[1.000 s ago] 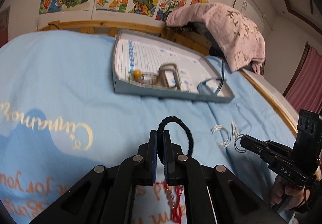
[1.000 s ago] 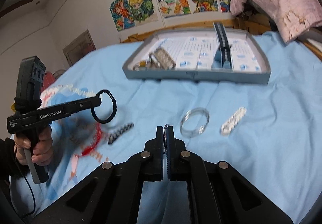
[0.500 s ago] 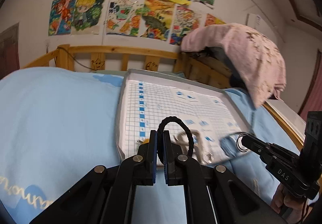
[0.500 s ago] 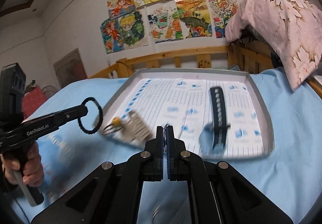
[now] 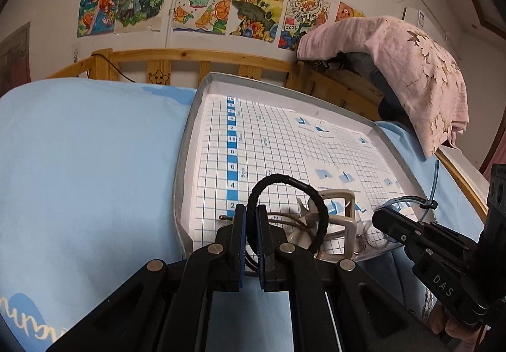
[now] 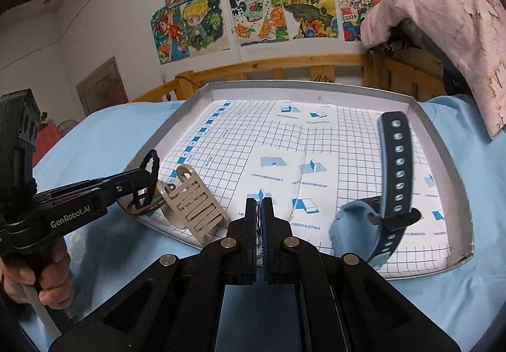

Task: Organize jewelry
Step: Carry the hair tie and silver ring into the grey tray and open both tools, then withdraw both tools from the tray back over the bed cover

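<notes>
A black braided hair tie [image 5: 286, 209] stands as an upright loop, pinched at its lower left between the closed jaws of the left gripper [image 5: 249, 233], in the lower middle of the left wrist view. A second ago this loop hung over bare blue bedding with the tray far off; now it sits over the near left corner of the grey tray [image 5: 182, 168], which has grown to fill the middle of both views.

The right gripper [image 6: 261, 225] is also clamped tight, with only a thin sliver of metal showing between its pads; what it is cannot be told from this view. A second ago it was over loose pieces lying on the sheet, a clear bangle and a pale chain among them; those have dropped out of sight, and the gripper now points over the tray's near edge.

Inside the tray, on a white liner printed with a blue grid, lie a beige slotted hair clip [image 6: 194, 206] at lower left and a dark blue strap with a row of holes [image 6: 395, 162] at right, curling over a pale blue cloth [image 6: 351, 225].

The tray rests on a light blue bedsheet [image 5: 88, 168]. Behind it runs a wooden bed rail [image 6: 278, 67], and above that a white wall covered in bright children's drawings [image 5: 202, 1]. A pink flowered blanket [image 5: 411, 67] is heaped at upper right. A hand [image 6: 47, 276] grips the left tool's handle at lower left of the right wrist view.
</notes>
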`<state>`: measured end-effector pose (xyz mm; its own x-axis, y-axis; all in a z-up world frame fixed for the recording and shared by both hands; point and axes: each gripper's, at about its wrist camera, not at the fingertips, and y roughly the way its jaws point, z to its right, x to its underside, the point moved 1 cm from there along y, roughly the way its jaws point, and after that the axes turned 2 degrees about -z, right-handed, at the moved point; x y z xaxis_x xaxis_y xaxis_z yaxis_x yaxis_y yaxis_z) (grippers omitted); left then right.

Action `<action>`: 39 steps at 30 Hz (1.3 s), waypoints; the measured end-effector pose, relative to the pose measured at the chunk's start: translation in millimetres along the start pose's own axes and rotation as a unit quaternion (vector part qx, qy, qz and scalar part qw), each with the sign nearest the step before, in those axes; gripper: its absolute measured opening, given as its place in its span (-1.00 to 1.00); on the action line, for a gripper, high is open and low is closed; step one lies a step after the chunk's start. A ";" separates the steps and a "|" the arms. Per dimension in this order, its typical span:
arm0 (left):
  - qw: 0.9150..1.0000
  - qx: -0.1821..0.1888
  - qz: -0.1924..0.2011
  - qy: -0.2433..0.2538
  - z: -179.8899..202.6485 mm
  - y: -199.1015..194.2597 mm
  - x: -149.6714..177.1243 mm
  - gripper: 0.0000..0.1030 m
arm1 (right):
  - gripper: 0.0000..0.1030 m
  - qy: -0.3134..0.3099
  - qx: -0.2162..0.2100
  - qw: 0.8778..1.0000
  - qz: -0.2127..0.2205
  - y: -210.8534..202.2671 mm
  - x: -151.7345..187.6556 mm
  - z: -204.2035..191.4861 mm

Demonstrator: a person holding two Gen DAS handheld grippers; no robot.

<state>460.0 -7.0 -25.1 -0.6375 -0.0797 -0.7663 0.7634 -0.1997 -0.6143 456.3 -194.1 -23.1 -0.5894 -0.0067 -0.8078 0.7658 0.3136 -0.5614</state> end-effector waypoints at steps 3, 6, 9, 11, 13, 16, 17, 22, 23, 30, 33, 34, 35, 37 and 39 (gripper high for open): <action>1.000 -0.005 -0.002 0.003 -0.1 0.4 0.5 -0.86 | -0.94 0.003 0.004 1.000 -0.005 -0.1 0.8 3.2; 1.000 -0.009 0.002 0.004 -0.1 -1.3 -0.4 -0.58 | -0.93 0.003 0.007 1.000 -0.007 -1.4 1.4 6.9; 1.000 -0.010 0.014 -0.007 -2.1 -7.7 -0.6 0.06 | -0.92 0.003 0.011 1.000 -0.007 -5.1 2.0 8.1; 0.999 -0.009 0.031 -0.016 -3.1 -15.7 -1.3 0.14 | -0.89 0.004 0.013 1.000 -0.007 -8.7 2.1 10.3; 0.999 -0.012 0.036 -0.015 -2.5 -20.7 -2.0 0.16 | -0.83 0.006 0.018 1.000 -0.002 -14.0 1.7 11.6; 0.997 -0.025 0.066 -0.014 -1.4 -37.2 -0.8 0.64 | -0.62 0.002 0.024 0.999 0.028 -34.3 2.3 10.6; 0.996 -0.031 0.082 -0.014 -0.8 -45.2 0.0 0.84 | -0.40 -0.001 0.027 0.999 0.040 -42.8 2.7 8.9; 0.990 -0.030 0.134 -0.017 0.3 -86.5 5.5 1.00 | 0.08 -0.009 0.031 0.995 0.096 -88.8 4.3 1.9; 0.990 -0.029 0.139 -0.018 1.2 -93.2 7.2 1.00 | 0.18 -0.011 0.031 0.994 0.105 -96.9 4.8 0.5; 0.983 -0.036 0.179 -0.002 11.1 -149.8 27.2 1.00 | 0.67 -0.022 0.039 0.987 0.155 -163.9 14.8 -17.4; 0.981 -0.038 0.192 0.001 13.2 -171.7 40.2 1.00 | 0.79 -0.020 0.041 0.984 0.173 -190.8 21.7 -26.0; 0.980 -0.038 0.196 0.003 14.1 -179.7 45.3 1.00 | 0.79 -0.017 0.041 0.983 0.176 -195.9 23.0 -26.5; 0.979 -0.037 0.198 0.006 14.7 -185.9 49.3 1.00 | 0.79 -0.015 0.041 0.983 0.179 -202.1 24.2 -27.7; 0.979 -0.032 0.201 0.012 16.7 -200.7 59.5 1.00 | 0.80 -0.012 0.041 0.982 0.185 -215.5 28.1 -29.3; 0.979 -0.029 0.203 0.015 18.2 -210.9 67.1 1.00 | 0.82 -0.011 0.041 0.981 0.189 -228.5 34.0 -31.6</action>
<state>254.3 12.1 56.5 -0.2771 -0.1123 -0.9542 0.9585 -0.1015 -0.2664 253.2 -236.0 83.4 -0.2546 0.0739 -0.9642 0.9472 0.2198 -0.2333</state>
